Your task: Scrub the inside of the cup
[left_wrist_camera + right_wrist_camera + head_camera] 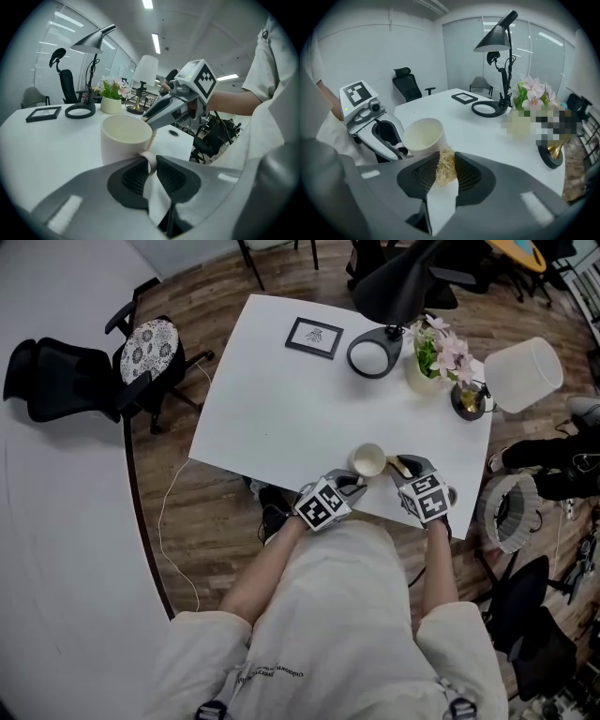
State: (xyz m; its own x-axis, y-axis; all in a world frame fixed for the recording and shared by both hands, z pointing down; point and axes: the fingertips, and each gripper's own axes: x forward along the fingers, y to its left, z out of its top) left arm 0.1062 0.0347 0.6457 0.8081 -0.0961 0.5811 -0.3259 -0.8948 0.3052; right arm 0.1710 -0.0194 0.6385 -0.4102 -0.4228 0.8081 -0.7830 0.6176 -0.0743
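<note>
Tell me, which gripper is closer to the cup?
Left. The left gripper pinches the handle of the cup, so it touches it. The right gripper, holding a fuzzy scrubber, hovers just beside the cup.

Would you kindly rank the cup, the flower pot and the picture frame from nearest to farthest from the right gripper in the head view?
1. cup, beside the right gripper at the near edge of the table.
2. flower pot, toward the far right corner.
3. picture frame, at the far edge, off to the left.
</note>
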